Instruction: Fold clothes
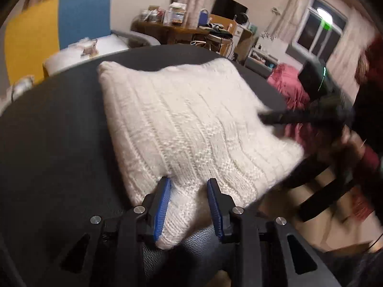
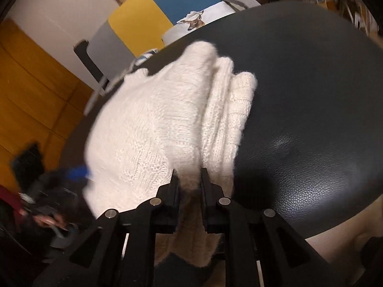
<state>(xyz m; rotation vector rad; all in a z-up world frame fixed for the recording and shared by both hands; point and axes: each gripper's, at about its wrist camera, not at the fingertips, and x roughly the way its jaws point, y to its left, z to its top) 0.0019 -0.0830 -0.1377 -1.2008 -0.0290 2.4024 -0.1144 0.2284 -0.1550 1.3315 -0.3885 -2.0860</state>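
Observation:
A cream knitted sweater (image 1: 191,119) lies folded into a thick rectangle on the round black leather table (image 1: 47,143). My left gripper (image 1: 189,186), with blue pads, is shut on the sweater's near edge, and the knit bunches between the pads. In the right wrist view the sweater (image 2: 148,124) shows stacked folds on the table (image 2: 311,95), and my right gripper (image 2: 189,177) is shut on its near edge, pinching a tuft of knit. The right gripper (image 1: 270,117) appears blurred at the sweater's right side in the left wrist view. The left gripper's blue pad (image 2: 79,173) shows at the sweater's left side.
A pink garment (image 1: 292,91) lies beyond the table's right edge. A cluttered wooden desk (image 1: 186,28) stands at the back, with a yellow and blue panel (image 1: 59,31) on the left. A black chair frame (image 1: 323,186) and a person's hand (image 1: 354,143) are at the right. Orange cabinets (image 2: 28,83) are on the left.

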